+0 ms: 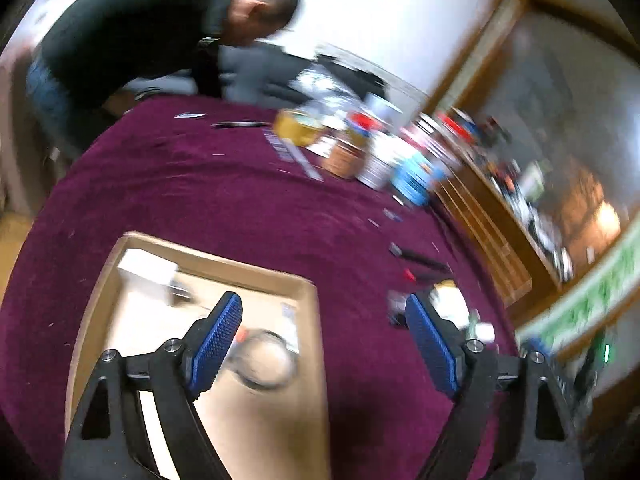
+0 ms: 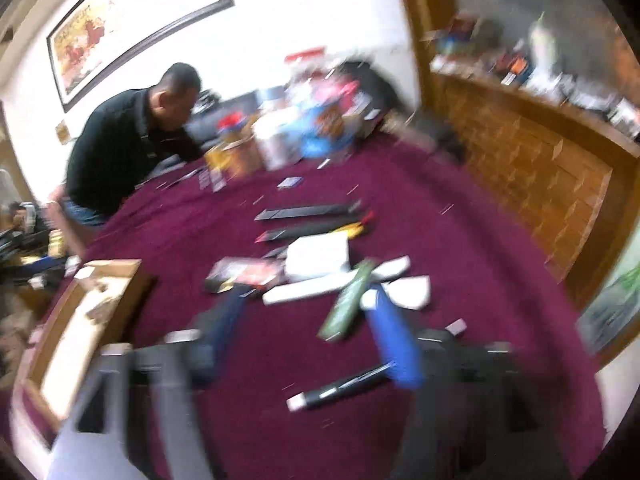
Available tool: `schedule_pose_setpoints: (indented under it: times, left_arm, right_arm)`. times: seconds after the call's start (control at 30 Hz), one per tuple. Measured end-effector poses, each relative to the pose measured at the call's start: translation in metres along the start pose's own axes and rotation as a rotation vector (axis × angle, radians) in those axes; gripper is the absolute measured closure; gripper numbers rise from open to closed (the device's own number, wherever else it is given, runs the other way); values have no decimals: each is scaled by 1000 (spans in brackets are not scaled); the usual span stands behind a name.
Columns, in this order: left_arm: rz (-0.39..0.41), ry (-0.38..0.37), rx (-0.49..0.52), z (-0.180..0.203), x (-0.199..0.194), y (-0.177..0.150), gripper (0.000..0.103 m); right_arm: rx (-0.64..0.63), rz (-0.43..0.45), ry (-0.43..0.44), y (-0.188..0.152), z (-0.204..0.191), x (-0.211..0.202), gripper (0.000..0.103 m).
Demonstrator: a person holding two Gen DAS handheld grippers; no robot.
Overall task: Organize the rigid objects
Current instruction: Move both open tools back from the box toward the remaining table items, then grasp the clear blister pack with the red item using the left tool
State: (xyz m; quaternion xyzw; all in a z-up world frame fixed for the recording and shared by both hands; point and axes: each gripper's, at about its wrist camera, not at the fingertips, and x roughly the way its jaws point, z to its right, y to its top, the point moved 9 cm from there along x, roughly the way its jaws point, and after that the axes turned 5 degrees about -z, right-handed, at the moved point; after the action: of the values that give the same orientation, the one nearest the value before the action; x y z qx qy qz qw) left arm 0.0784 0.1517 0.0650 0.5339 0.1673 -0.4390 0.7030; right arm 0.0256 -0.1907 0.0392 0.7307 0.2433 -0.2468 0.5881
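A shallow cardboard box [image 1: 308, 320] lies on the purple tablecloth [image 1: 224, 200]. It holds a white box [image 1: 146, 270] and a coiled dark cable [image 1: 264, 360]. My left gripper [image 1: 324, 312] is open and empty above the box's right rim. In the right wrist view, my right gripper [image 2: 306, 304] is open and empty above the cloth, blurred by motion. Ahead of it lie a green box [image 2: 348, 300], a white box [image 2: 318, 254], a flat white bar [image 2: 308, 286], a dark packet [image 2: 244, 274] and a black pen [image 2: 340, 390]. The cardboard box [image 2: 132, 268] lies at the left.
A man in a black shirt [image 1: 132, 28] bends over the table's far side. Jars, tins and bottles [image 1: 360, 148] crowd the far edge. Long black pieces [image 2: 308, 212] lie mid-table. A wooden cabinet [image 2: 532, 168] with clutter stands at the right.
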Motion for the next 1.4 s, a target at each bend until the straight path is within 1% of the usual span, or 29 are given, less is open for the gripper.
schedule_pose_setpoints:
  times: [0.03,0.07,0.1,0.13,0.2,0.3,0.4,0.5,0.57,0.6,0.67,0.73,0.77,0.83,0.9,0.93,1.0,1.03,1.07,1.1,1.13,1.17,1.2,1.23,1.27,1.3,1.33,1.4]
  left_arm:
    - [-14,-6,38,17,4,-5,23]
    - [-39,-18,87,40,13,-13,24]
    - [-56,-25,113,52,20,-17,24]
    - [-76,-28,145,67,29,-23,24]
    - [-121,-16,197,90,51,-33,24]
    - [-200,-12,234,115,86,-47,24]
    - [-244,8,267,128,112,-53,24]
    - [-271,7,271,136,130,-49,24]
    - [-277,-2,260,139,145,-36,24]
    - [-282,-11,250,140,153,-29,24]
    - [-301,-18,227,142,174,-17,24]
    - [-316,-19,211,145,198,-5,24]
    - [-343,-29,206,147,213,-2,24]
    - [-356,-2,195,144,232,2,24]
    - [-404,3,191,142,249,-4,25]
    - [-395,4,207,143,250,-6,24]
    - [-428,-9,257,149,246,-17,24]
    - [-456,-29,278,152,243,-25,23]
    - [-460,-23,310,153,236,-32,24]
    - [-466,-39,329,154,229,-40,24]
    - [-479,-76,329,156,221,-47,25]
    - [-516,-149,304,159,210,-58,26]
    - [-538,-191,289,160,203,-66,30]
    - [-564,-231,275,162,195,-75,36]
    - [-580,-267,267,164,186,-86,37]
    - [-584,-283,265,165,180,-93,38]
    - [-579,-284,267,165,175,-97,38]
    - [-538,-256,269,165,166,-97,38]
  right_arm:
    - [12,14,-25,3,7,0,7]
    - [28,7,-43,6,15,6,7]
    - [47,-20,-51,7,25,14,7]
    - [74,-51,-43,8,34,23,7]
    - [131,-70,-9,12,50,37,7]
    - [174,-66,-17,20,71,57,7]
    - [203,-64,-23,24,88,79,7]
    - [255,-84,15,20,95,95,7]
    - [280,-105,56,17,96,99,7]
    - [279,-88,67,20,97,95,7]
    - [271,-72,51,19,100,92,7]
    - [284,-107,50,14,103,99,7]
    - [293,-120,51,12,105,102,7]
    - [308,-132,61,10,108,105,7]
    - [312,-139,64,8,108,107,7]
    - [307,-146,67,7,107,108,7]
    - [299,-153,68,6,105,109,7]
    - [294,-158,70,6,104,110,7]
    - [292,-163,72,5,104,111,7]
    - [292,-171,75,4,103,112,7]
    - [295,-177,79,3,103,113,7]
    - [299,-182,83,2,104,114,7]
    - [305,-185,86,1,105,114,7]
    - [308,-184,89,1,105,113,7]
    - [309,-184,90,1,105,113,7]
    - [308,-185,89,1,105,113,7]
    - [306,-186,87,1,105,113,7]
    - [303,-187,86,1,105,114,7]
